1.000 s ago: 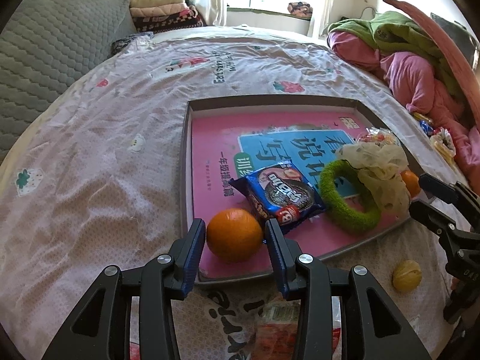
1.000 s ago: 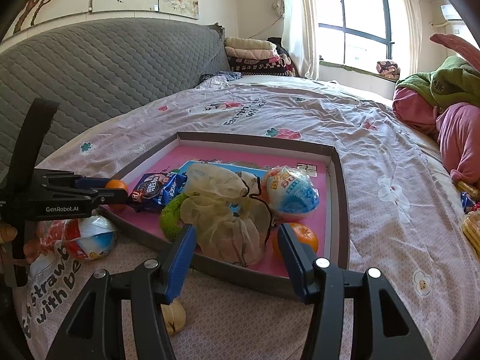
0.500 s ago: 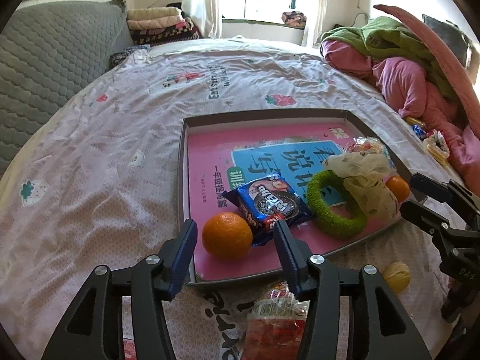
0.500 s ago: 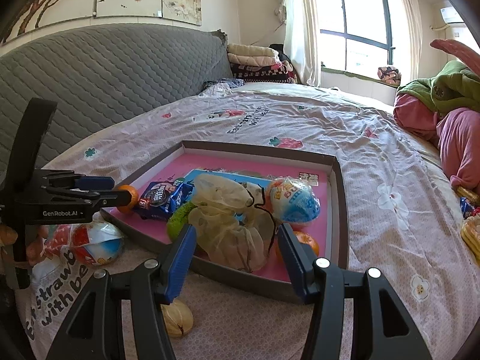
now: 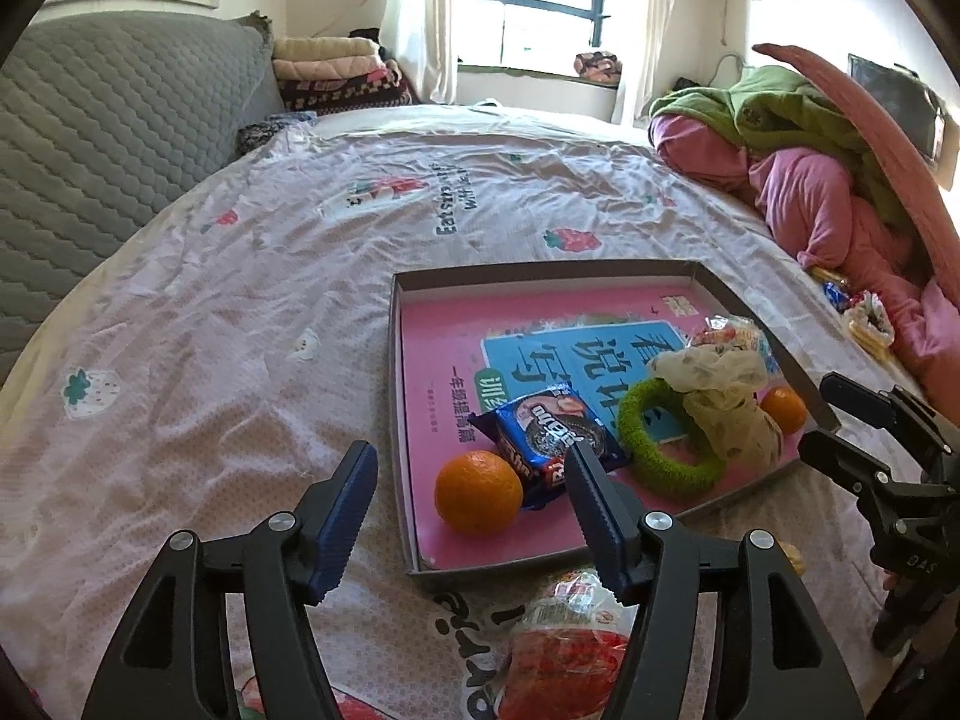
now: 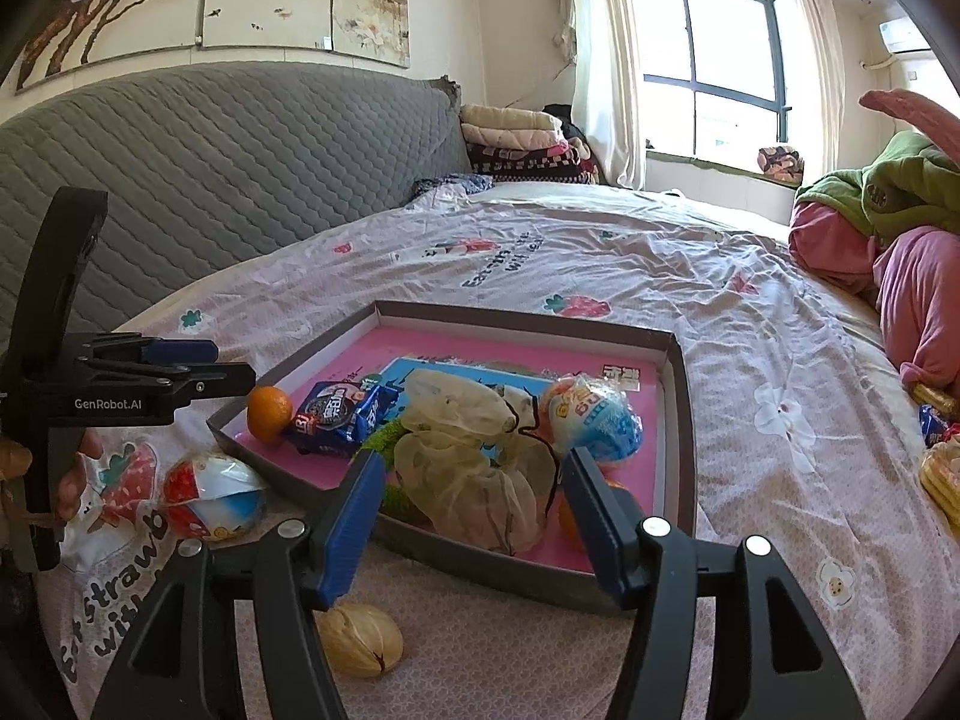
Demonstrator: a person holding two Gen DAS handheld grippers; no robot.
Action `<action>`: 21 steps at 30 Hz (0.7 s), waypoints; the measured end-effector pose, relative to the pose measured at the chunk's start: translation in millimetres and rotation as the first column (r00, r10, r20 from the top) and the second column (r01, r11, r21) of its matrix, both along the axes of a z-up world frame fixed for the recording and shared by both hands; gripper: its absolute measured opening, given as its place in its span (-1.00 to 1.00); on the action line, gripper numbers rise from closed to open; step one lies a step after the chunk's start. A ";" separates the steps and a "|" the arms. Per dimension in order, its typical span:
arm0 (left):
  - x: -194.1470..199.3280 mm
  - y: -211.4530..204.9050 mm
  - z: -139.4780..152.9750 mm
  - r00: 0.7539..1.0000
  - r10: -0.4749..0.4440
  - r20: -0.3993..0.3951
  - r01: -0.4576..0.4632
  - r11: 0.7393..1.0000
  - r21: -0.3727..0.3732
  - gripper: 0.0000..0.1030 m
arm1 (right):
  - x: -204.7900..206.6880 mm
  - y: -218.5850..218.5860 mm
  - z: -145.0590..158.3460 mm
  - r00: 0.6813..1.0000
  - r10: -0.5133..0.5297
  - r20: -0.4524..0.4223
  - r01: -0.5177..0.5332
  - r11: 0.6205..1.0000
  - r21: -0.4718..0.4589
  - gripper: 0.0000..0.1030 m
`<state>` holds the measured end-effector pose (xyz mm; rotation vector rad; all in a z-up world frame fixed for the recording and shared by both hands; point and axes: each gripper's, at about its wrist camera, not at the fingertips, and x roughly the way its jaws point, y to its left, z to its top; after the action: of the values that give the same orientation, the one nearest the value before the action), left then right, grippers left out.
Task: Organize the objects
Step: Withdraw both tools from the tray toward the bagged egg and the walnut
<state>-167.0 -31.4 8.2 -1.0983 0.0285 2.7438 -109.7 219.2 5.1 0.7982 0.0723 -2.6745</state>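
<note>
While the shallow tray [image 5: 401, 360] on the bedsheet [image 5: 240, 300] holds an orange [image 5: 478, 500] (near corner) beside a cookie packet [image 5: 549, 435], the left gripper [image 5: 471, 516] and right gripper [image 6: 471, 510] hang wide apart, empty.

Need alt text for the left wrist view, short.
Open left gripper hovers over a shallow tray on a bed, above an orange and a blue cookie pack. The tray also holds a green ring; the right gripper enters at right.

Bright daylight from window [image 5: 543, 6] far ahead of both grippers; panes blown out. Soft shadows on bedsheet [image 6: 690, 300]. Strong fisheye curvature, black vignette corners. Focus sharp.
</note>
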 end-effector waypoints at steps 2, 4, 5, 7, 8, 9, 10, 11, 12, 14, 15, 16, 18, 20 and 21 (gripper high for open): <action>1.0 -0.9 1.1 1.000 0.007 -0.008 -0.007 1.000 -0.001 0.32 | 0.0 0.7 0.6 1.000 -0.005 -0.005 0.005 1.000 -0.001 0.25; 2.4 -3.0 3.8 1.000 0.016 -0.024 -0.016 1.000 0.010 0.37 | 0.3 1.4 1.2 1.000 -0.009 -0.009 0.009 1.000 -0.001 0.28; 3.1 -3.2 5.1 0.999 0.018 -0.030 -0.018 1.000 0.016 0.41 | 0.2 2.3 1.6 1.000 -0.014 -0.011 0.014 1.000 -0.001 0.29; 5.2 -5.0 9.5 0.999 0.022 -0.046 -0.021 0.999 0.028 0.43 | 0.4 4.2 2.4 1.000 -0.021 -0.016 0.021 1.000 -0.005 0.29; 5.5 -5.5 10.6 0.999 0.023 -0.050 -0.021 0.999 0.028 0.43 | 0.5 5.2 3.3 1.000 -0.023 -0.019 0.023 1.000 -0.008 0.29; 5.9 -5.4 11.5 0.998 0.024 -0.052 -0.022 0.999 0.028 0.43 | 0.7 5.8 3.9 0.999 -0.025 -0.021 0.025 1.000 -0.009 0.29; 6.6 -5.8 12.0 0.998 0.024 -0.053 -0.022 0.999 0.029 0.43 | 0.9 6.1 4.6 0.999 -0.027 -0.024 0.027 1.000 -0.011 0.29; 7.0 -5.7 12.4 0.998 0.021 -0.052 -0.019 0.999 0.030 0.43 | 1.2 6.5 5.3 0.999 -0.027 -0.027 0.027 1.000 -0.011 0.29; 7.7 -5.4 13.1 0.998 0.019 -0.053 -0.017 0.999 0.030 0.43 | 1.9 6.7 5.9 0.999 -0.027 -0.028 0.027 1.000 -0.012 0.29; 9.9 -5.4 14.7 0.998 0.016 -0.058 -0.014 0.999 0.037 0.43 | 3.1 7.1 7.0 0.999 -0.032 -0.031 0.031 0.999 -0.013 0.29; 11.1 -4.6 16.1 0.998 0.012 -0.059 -0.010 0.999 0.041 0.43 | 4.1 7.6 7.6 0.999 -0.032 -0.030 0.031 0.999 -0.016 0.29; 12.6 -3.6 17.3 0.998 0.010 -0.063 -0.007 0.999 0.043 0.43 | 5.5 8.1 7.9 0.999 -0.035 -0.031 0.034 0.999 -0.019 0.29; 17.0 -1.5 20.0 0.997 0.009 -0.077 -0.006 0.999 0.040 0.43 | 9.4 9.0 9.1 0.999 -0.036 -0.031 0.035 0.999 -0.027 0.29; 20.8 -0.9 22.1 0.996 0.014 -0.090 -0.011 0.999 0.037 0.43 | 14.8 9.1 11.0 0.999 -0.037 -0.037 0.036 0.999 -0.032 0.29; 24.7 -1.2 24.2 0.994 0.020 -0.103 -0.016 0.999 0.041 0.43 | 17.4 8.7 12.2 0.998 -0.040 -0.040 0.038 0.999 -0.032 0.29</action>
<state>-142.3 -32.6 32.5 -0.9498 -0.0217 2.8024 -92.3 227.9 17.3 0.7429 0.0250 -2.7219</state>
